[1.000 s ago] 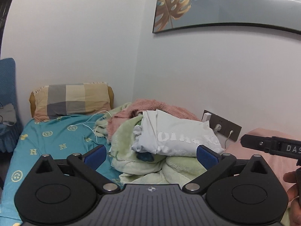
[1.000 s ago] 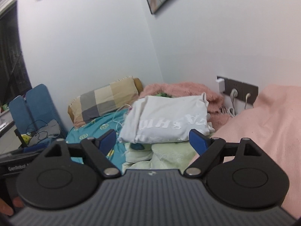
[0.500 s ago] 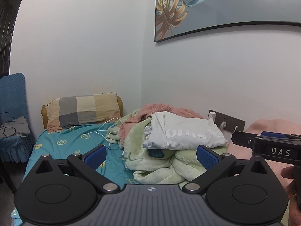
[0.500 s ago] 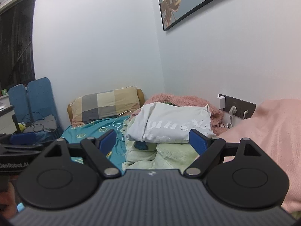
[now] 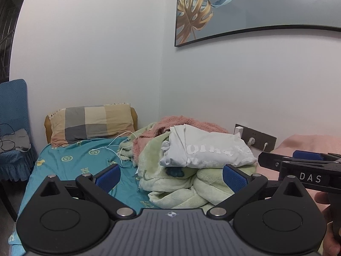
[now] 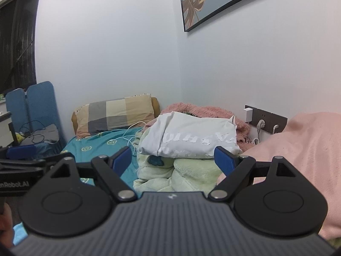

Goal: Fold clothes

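A folded white shirt with pale lettering (image 5: 210,151) lies on top of a heap of light green blanket (image 5: 170,181) and pink fuzzy blanket (image 5: 185,122) on the bed; it also shows in the right wrist view (image 6: 191,137). My left gripper (image 5: 170,176) is open and empty, held back from the heap. My right gripper (image 6: 172,160) is open and empty too, also short of the heap. The right gripper shows at the right edge of the left wrist view (image 5: 302,166). The left gripper shows at the left edge of the right wrist view (image 6: 25,166).
A teal sheet (image 5: 81,166) covers the bed, with a checked pillow (image 5: 91,122) at its head and a white cable (image 5: 119,143). A pink cover (image 6: 298,149) lies at right. A wall socket strip (image 6: 266,120) and blue chairs (image 6: 32,111) stand nearby.
Both grippers have pulled back and tilted up from the heap, so the shirt looks smaller and more wall shows. Both stay open and empty.
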Demonstrator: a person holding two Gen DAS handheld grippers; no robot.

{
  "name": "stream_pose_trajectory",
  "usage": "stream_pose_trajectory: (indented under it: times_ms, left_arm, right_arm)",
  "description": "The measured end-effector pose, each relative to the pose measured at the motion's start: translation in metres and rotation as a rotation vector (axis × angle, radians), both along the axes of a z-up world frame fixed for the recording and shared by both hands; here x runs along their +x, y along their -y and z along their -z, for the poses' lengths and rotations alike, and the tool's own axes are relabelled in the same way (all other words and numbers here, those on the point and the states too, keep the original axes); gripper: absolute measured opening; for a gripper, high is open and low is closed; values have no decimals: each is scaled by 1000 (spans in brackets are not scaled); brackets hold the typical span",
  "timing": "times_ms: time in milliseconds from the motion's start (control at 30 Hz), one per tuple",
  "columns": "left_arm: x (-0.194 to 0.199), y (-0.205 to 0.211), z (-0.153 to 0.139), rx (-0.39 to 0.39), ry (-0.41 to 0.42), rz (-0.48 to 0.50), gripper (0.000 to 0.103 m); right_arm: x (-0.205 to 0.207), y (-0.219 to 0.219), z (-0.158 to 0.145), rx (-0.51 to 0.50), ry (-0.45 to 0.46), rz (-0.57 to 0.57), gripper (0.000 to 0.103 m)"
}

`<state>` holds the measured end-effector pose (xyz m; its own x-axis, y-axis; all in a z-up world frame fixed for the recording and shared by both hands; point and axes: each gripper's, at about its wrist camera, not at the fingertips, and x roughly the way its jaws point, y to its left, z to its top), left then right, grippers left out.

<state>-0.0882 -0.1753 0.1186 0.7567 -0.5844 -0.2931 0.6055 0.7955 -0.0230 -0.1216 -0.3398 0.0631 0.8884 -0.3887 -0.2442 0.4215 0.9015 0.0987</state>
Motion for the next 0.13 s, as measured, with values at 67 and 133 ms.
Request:
stream_pose_trajectory:
  times_ms: [67,133]
  left_arm:
    - [0,0,0,3,4,-6,103]
    - [0,-1,0,4,1,-4,103]
  right_arm:
    - [0,-1,0,-1,-1,2,86]
    - [0,-1,-1,0,-1,4,86]
